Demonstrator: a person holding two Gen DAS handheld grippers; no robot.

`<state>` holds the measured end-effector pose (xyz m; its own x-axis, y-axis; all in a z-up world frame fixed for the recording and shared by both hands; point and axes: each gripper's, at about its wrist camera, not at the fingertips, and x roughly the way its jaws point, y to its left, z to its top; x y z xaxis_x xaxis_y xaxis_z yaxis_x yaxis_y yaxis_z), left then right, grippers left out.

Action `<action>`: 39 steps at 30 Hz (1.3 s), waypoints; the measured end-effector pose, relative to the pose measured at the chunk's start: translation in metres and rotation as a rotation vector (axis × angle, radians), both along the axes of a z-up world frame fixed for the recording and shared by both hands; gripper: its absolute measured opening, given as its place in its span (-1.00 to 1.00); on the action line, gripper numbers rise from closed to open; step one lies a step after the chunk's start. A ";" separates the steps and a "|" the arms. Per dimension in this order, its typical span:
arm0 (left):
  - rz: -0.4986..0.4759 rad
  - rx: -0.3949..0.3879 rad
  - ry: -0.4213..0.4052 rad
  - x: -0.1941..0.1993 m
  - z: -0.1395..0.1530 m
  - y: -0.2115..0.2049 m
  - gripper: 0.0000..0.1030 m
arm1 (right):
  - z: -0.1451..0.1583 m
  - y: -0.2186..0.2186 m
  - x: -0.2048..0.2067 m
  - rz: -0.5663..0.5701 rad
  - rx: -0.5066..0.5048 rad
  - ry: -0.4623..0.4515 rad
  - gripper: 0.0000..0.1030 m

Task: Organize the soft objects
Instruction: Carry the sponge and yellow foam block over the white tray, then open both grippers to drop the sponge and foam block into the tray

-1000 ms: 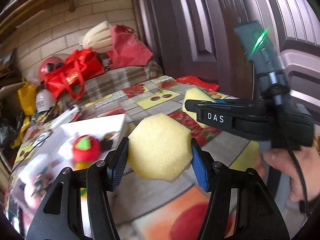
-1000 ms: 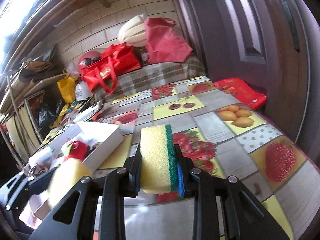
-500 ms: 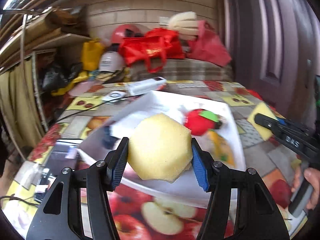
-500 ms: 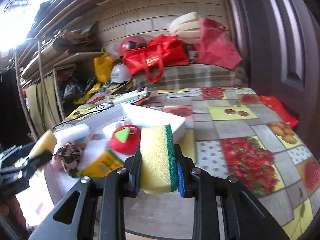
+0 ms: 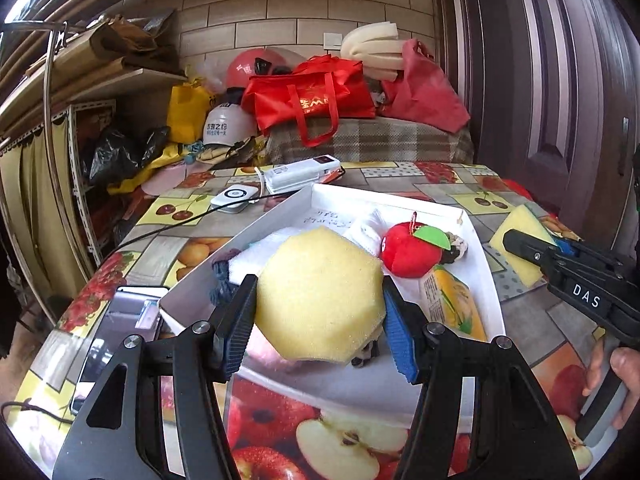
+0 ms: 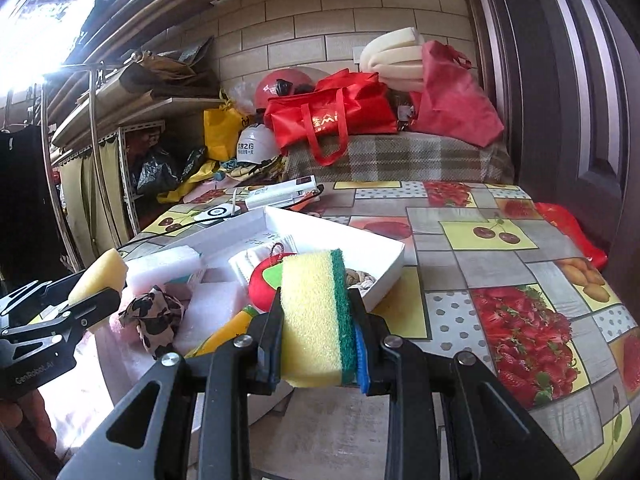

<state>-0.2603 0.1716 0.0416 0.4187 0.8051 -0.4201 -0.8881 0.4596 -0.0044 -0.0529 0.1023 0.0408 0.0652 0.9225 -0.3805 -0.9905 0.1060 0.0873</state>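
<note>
The white box (image 5: 478, 240) holds a red toy apple (image 5: 408, 254), while each hand-held gripper, left (image 5: 318, 320) and right (image 6: 316, 344), squeezes a sponge above it.

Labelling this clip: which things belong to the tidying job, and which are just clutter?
Job: yellow sponge, green-backed sponge, white tray, plush apple, leopard cloth.
Clutter: phone, power bank, red bag, helmet.

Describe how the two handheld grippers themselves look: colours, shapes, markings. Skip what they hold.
Both are black, with angular, triangular cut-out arms, silver pivot bolts and blue ribbed pads. The left gripper shows a faint "GenRobot.AI" mark on its side in the right wrist view. The right gripper carries white "DAS" lettering on its finger and a grey handle in the left wrist view. No sleeves or cables on the grippers are visible.
</note>
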 end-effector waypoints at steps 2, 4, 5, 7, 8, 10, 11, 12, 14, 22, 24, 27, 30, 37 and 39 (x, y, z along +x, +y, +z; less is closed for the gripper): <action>-0.002 0.006 -0.002 0.003 0.001 0.004 0.16 | 0.000 0.003 0.000 0.001 -0.004 0.004 -0.46; -0.007 0.000 -0.008 0.003 0.001 0.010 0.16 | 0.000 0.008 0.000 0.003 -0.010 0.008 -0.46; -0.008 -0.002 -0.010 0.004 0.001 0.012 0.16 | 0.000 0.012 0.001 0.001 -0.015 0.015 -0.46; -0.013 0.006 -0.016 0.006 0.002 0.017 0.16 | -0.002 0.017 0.001 0.001 -0.024 0.026 -0.47; -0.012 0.014 -0.013 0.007 0.002 0.019 0.16 | -0.002 0.022 0.001 -0.001 -0.029 0.031 -0.47; -0.011 0.035 -0.005 0.011 0.004 0.023 0.16 | -0.002 0.027 -0.001 0.003 -0.029 0.025 -0.46; -0.011 0.043 -0.001 0.014 0.004 0.025 0.16 | -0.001 0.029 -0.004 0.007 -0.030 0.015 -0.46; -0.010 0.047 0.005 0.017 0.004 0.027 0.16 | -0.001 0.032 -0.007 0.012 -0.031 0.005 -0.47; -0.020 0.029 0.022 0.025 0.003 0.038 0.16 | -0.002 0.039 -0.013 0.023 -0.040 -0.013 -0.46; -0.028 -0.071 0.000 0.031 -0.002 0.068 0.17 | -0.004 0.071 -0.014 0.041 -0.094 -0.013 -0.47; -0.022 -0.061 0.010 0.034 -0.001 0.068 0.17 | -0.004 0.077 -0.014 0.035 -0.096 -0.017 -0.47; -0.022 -0.064 0.023 0.040 -0.002 0.073 0.17 | -0.004 0.084 -0.016 0.028 -0.099 -0.031 -0.47; -0.026 -0.074 0.029 0.042 -0.003 0.077 0.17 | -0.004 0.086 -0.018 0.028 -0.105 -0.042 -0.46; -0.005 -0.055 0.025 0.040 -0.003 0.077 0.19 | -0.004 0.085 -0.020 0.024 -0.100 -0.043 -0.43; -0.001 -0.050 0.025 0.039 -0.003 0.076 0.20 | -0.003 0.085 -0.020 0.025 -0.096 -0.047 -0.43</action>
<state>-0.2208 0.2476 0.0389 0.4085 0.7826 -0.4699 -0.8879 0.4601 -0.0056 -0.0729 0.1872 0.0375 0.0628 0.8834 -0.4644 -0.9957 0.0870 0.0308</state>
